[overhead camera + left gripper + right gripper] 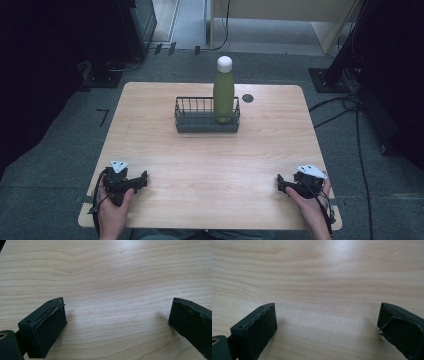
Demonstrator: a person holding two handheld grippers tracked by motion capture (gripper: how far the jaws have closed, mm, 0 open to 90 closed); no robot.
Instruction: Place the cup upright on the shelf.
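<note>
Left gripper (142, 177): jaws spread, nothing between them.
Right gripper (281, 183): jaws spread, nothing between them.
Green bottle (223, 92): upright in wire basket (192, 116), well ahead of both grippers.
Table (210, 160): bare wood under both.

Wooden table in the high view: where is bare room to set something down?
The wooden table is bare left and right of the dark wire basket, and across the wide strip between it and the left gripper and right gripper. The basket's right end holds the green bottle.
</note>
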